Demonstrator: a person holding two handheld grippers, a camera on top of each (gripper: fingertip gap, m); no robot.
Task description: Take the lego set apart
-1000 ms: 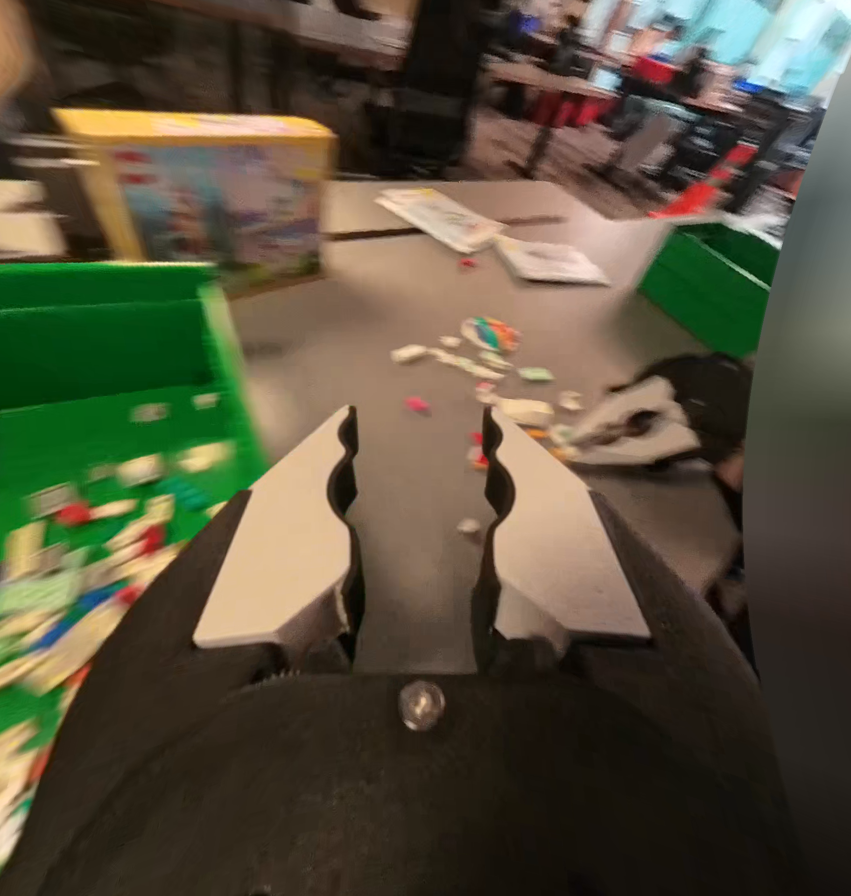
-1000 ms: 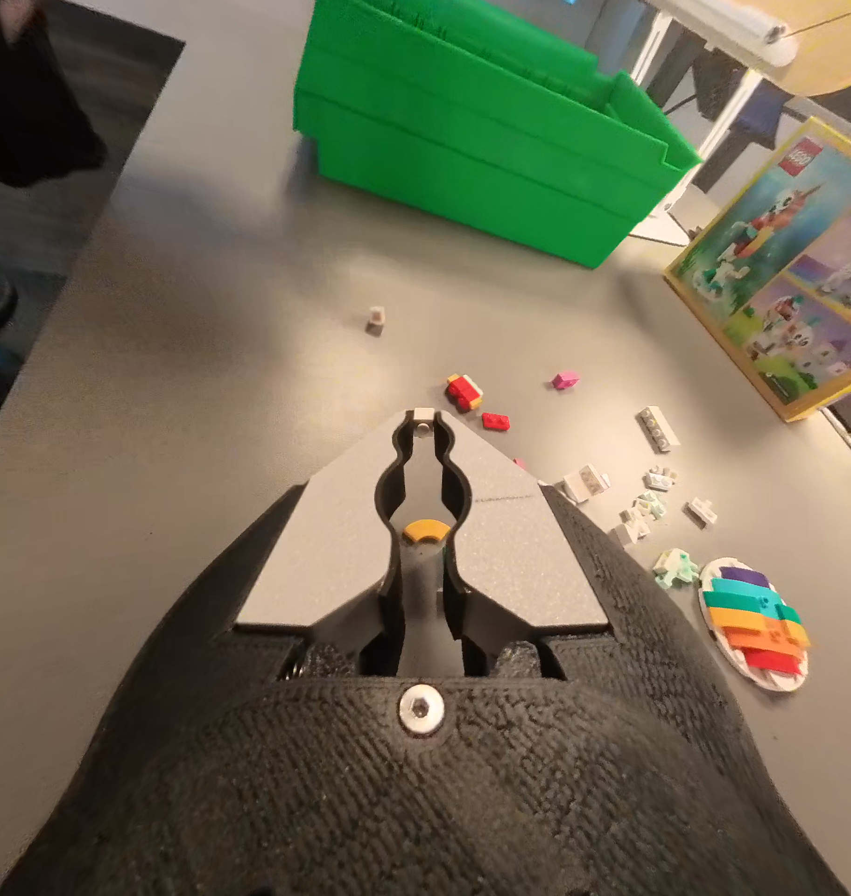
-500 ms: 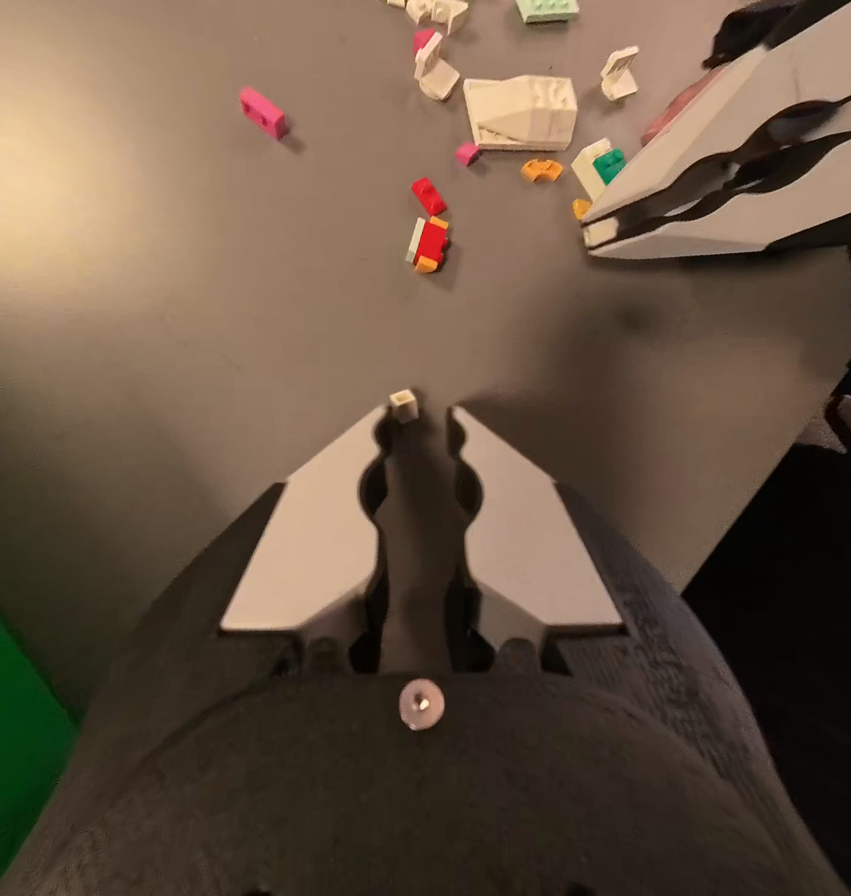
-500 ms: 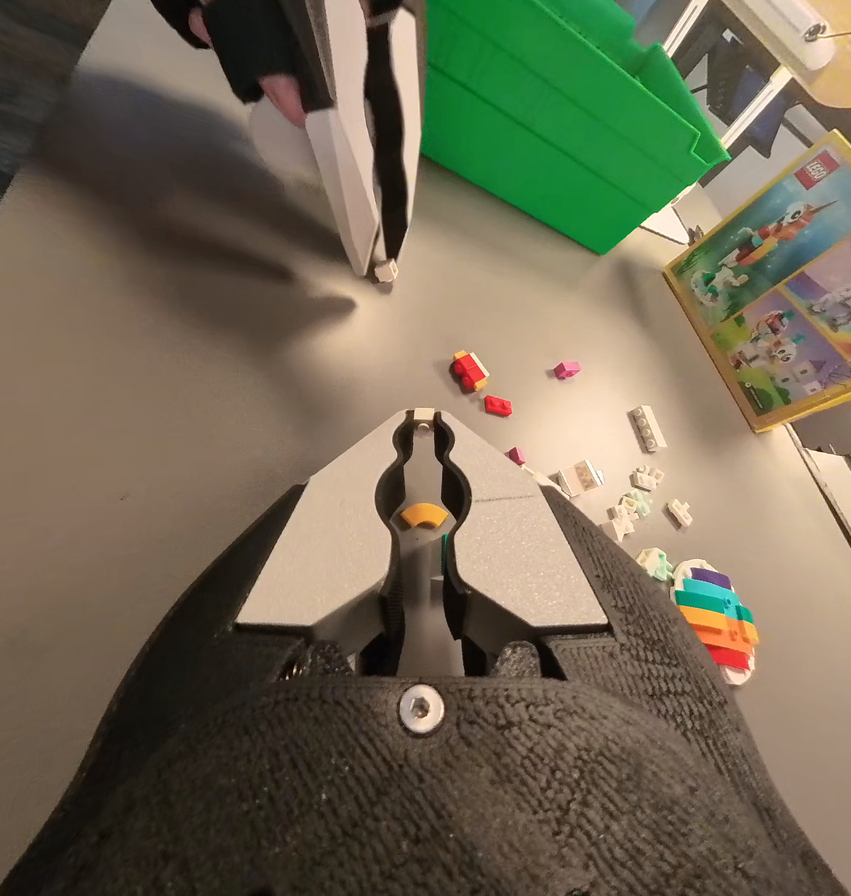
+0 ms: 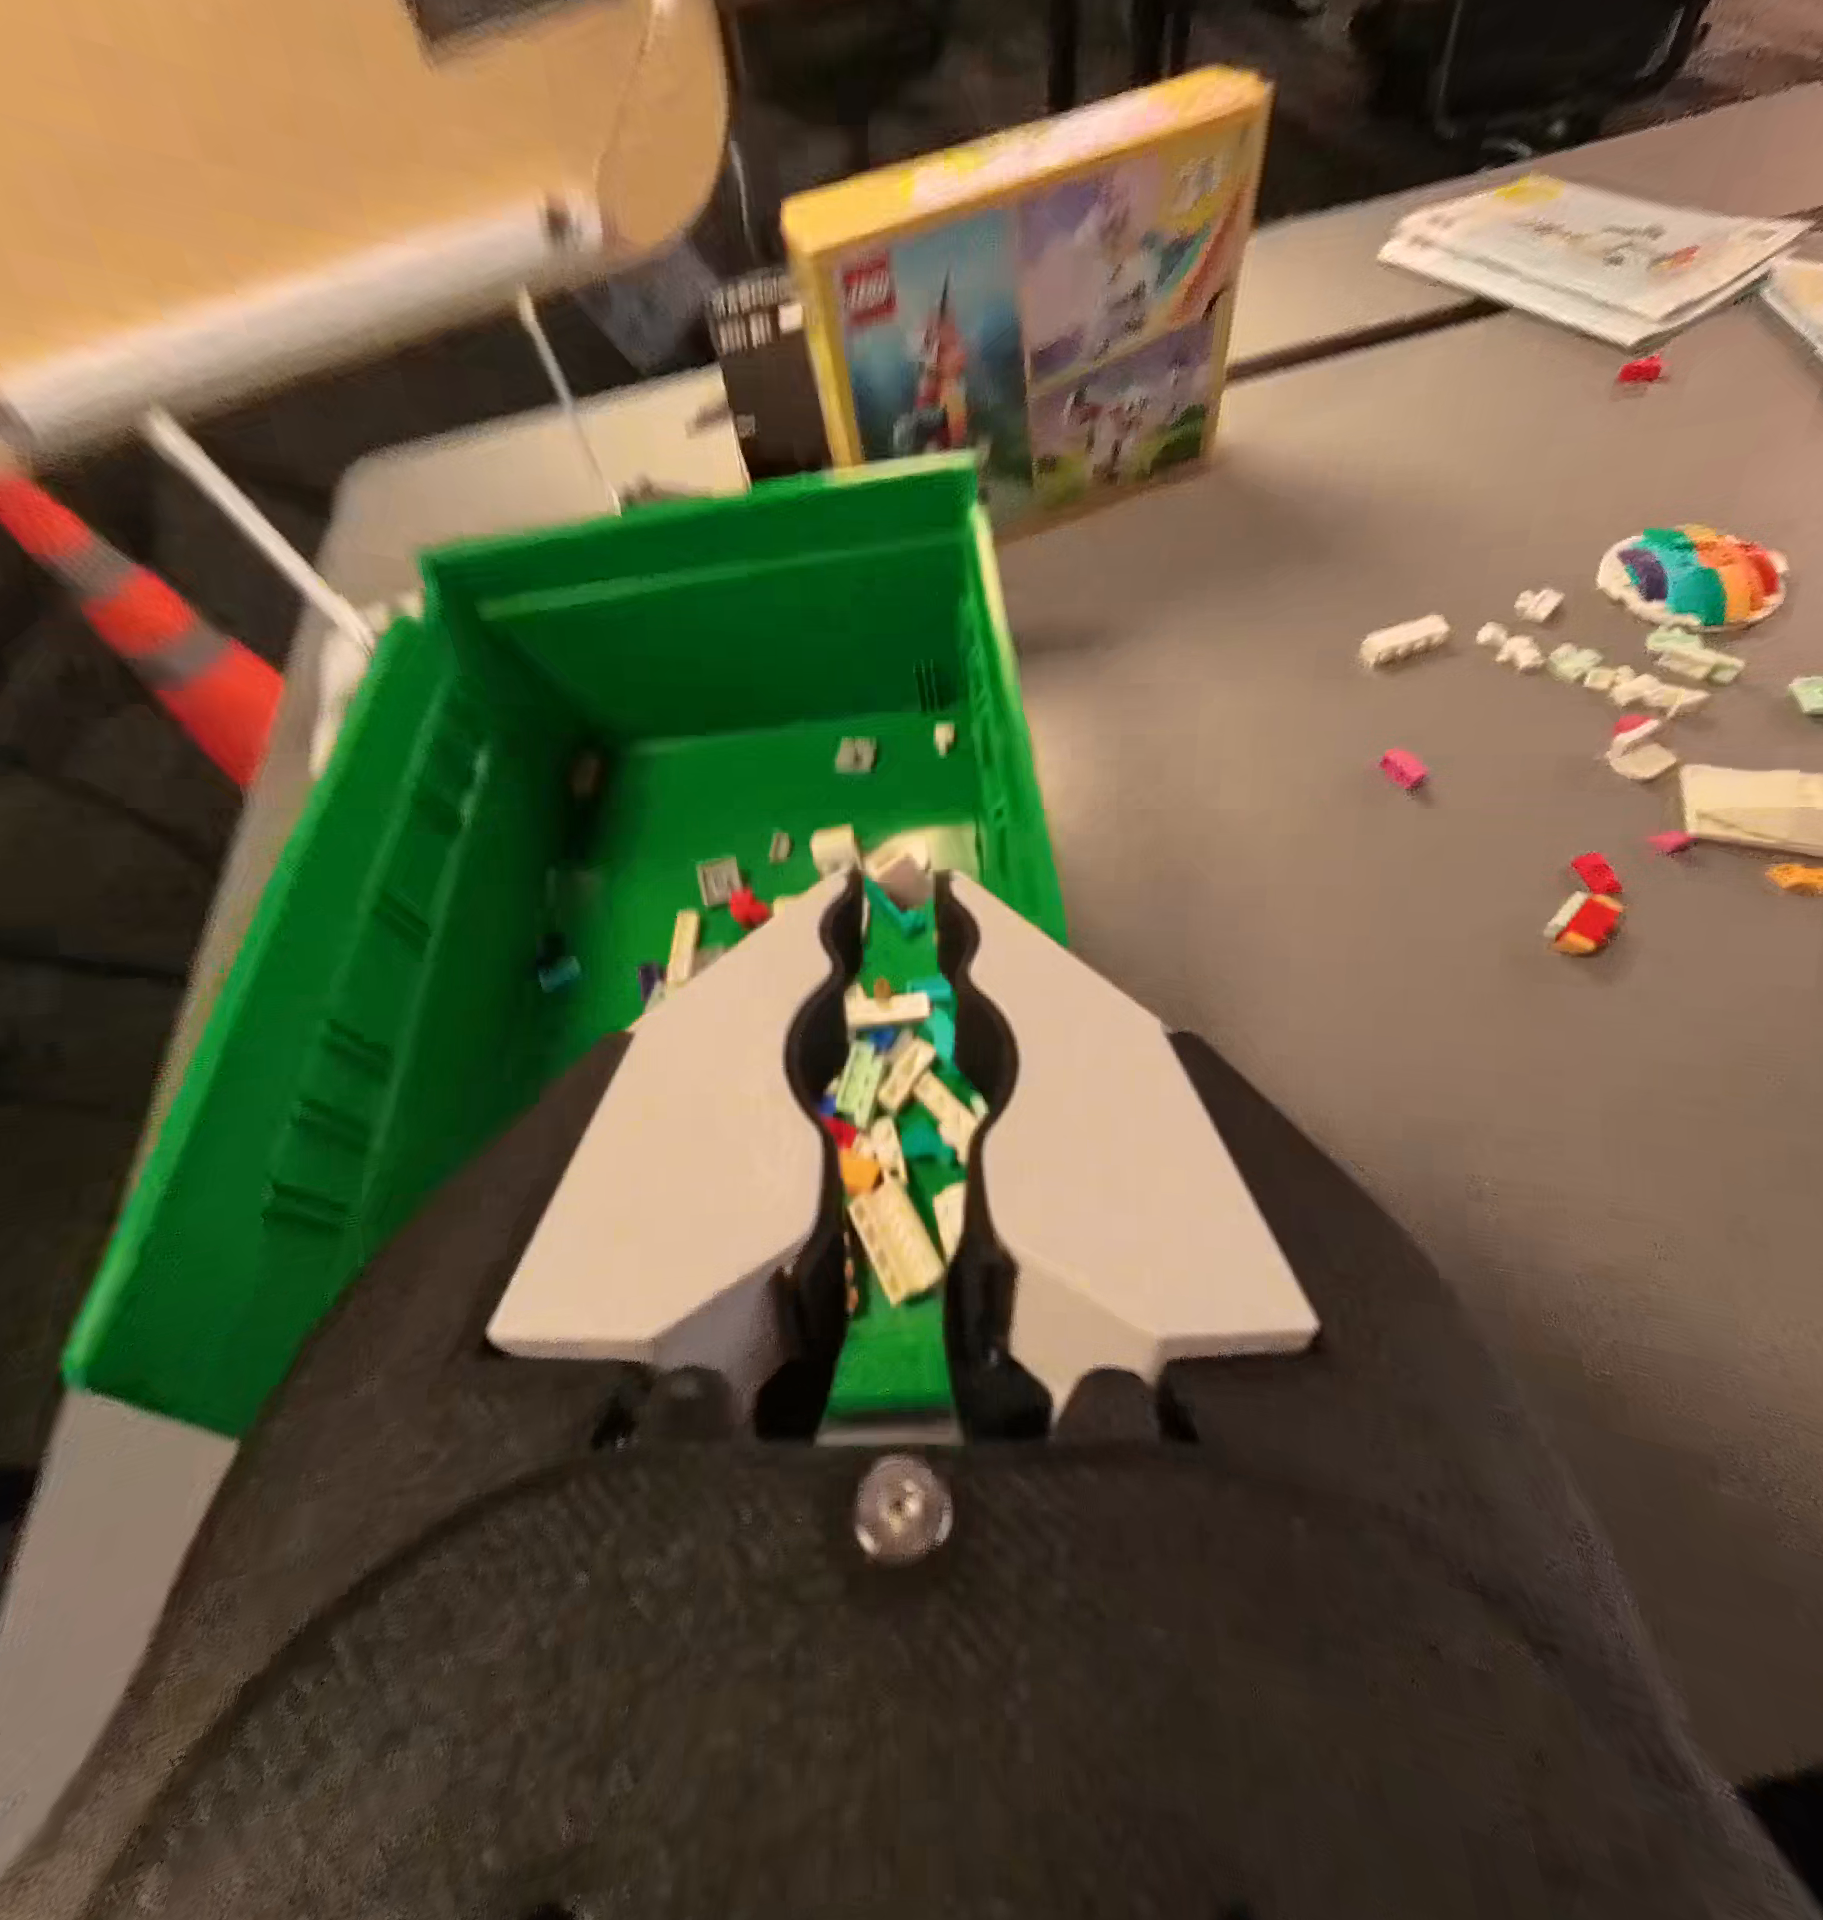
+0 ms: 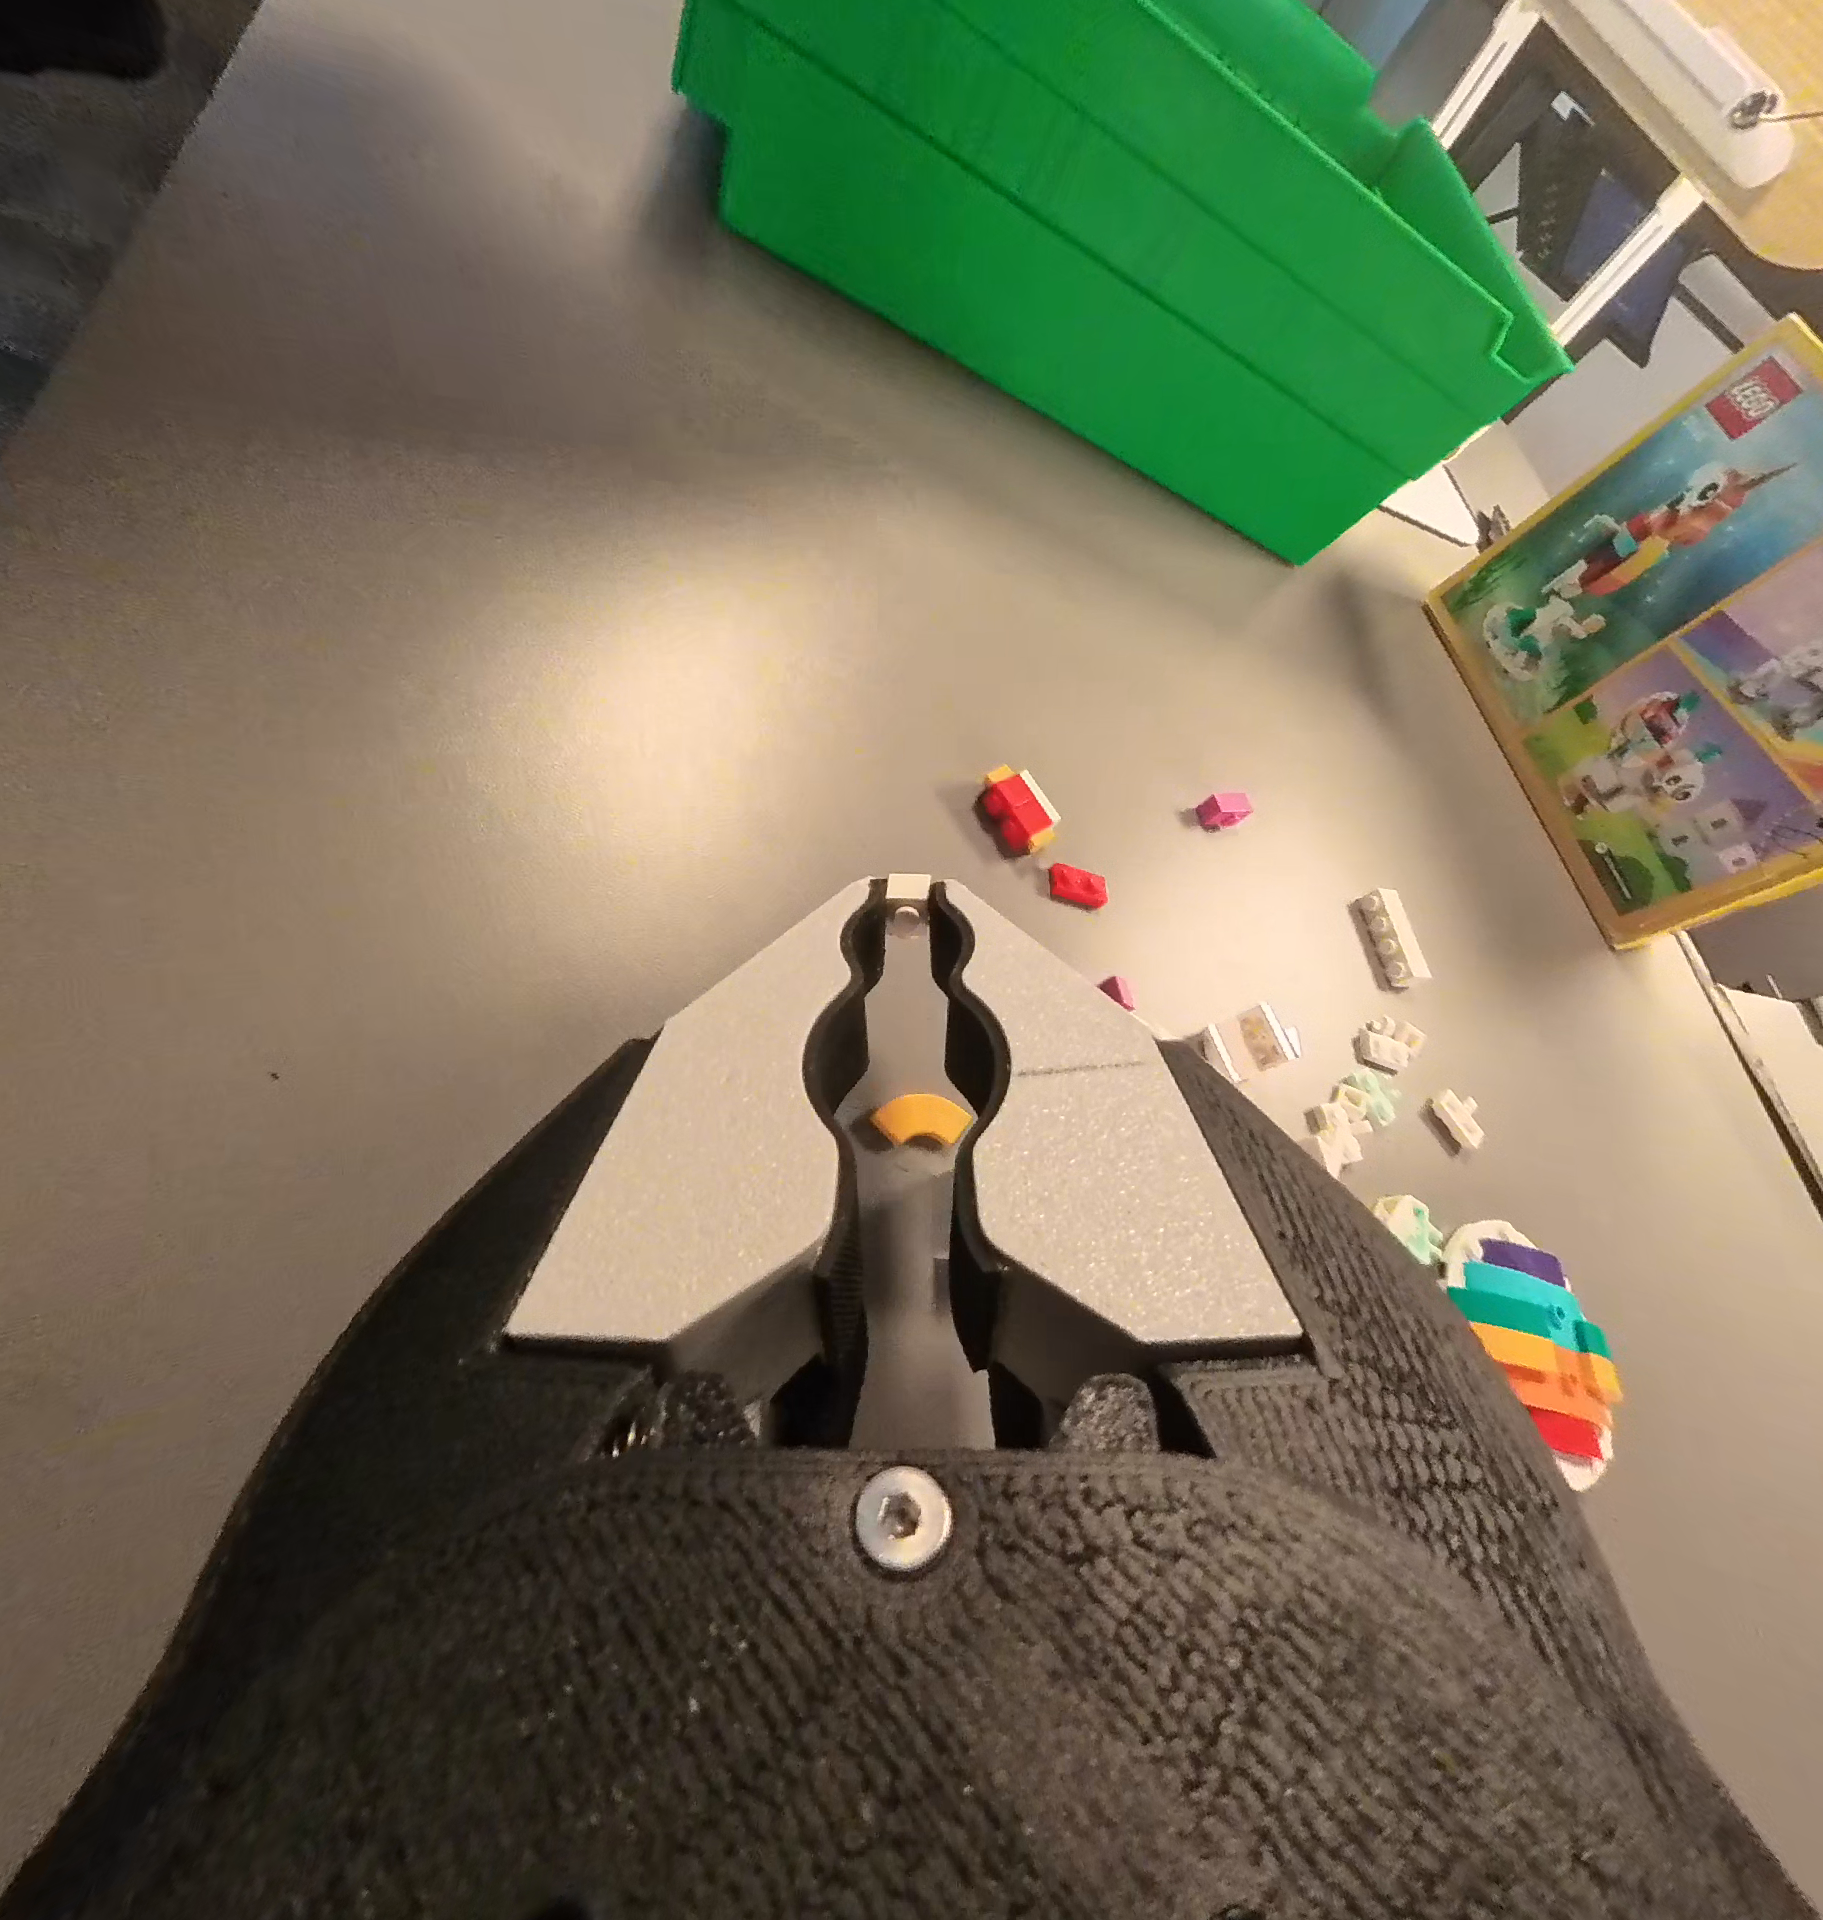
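My left gripper (image 5: 899,883) hangs over the open green bin (image 5: 367,935), nearly shut on a small white brick (image 5: 899,868) at its tips. Several loose bricks (image 5: 891,1101) lie on the bin floor below. My right gripper (image 6: 907,904) is low over the grey table, shut on a tiny white brick (image 6: 907,888). An orange arch piece (image 6: 922,1120) shows on the table between its fingers. A red, yellow and white cluster (image 6: 1018,810), a red plate (image 6: 1076,886) and a pink brick (image 6: 1224,808) lie just beyond its tips.
A rainbow disc (image 6: 1530,1340) and small white and mint pieces (image 6: 1390,1044) lie to the right. The set's box (image 6: 1676,665) stands beyond, next to the green bin (image 6: 1094,281). Booklets (image 5: 1582,249) lie far back. An orange cone (image 5: 159,644) is off the table's left.
My left gripper closed on the small white brick on the table, lifted it and swung left over the green bin. It has left the right wrist view. My right gripper barely moved.
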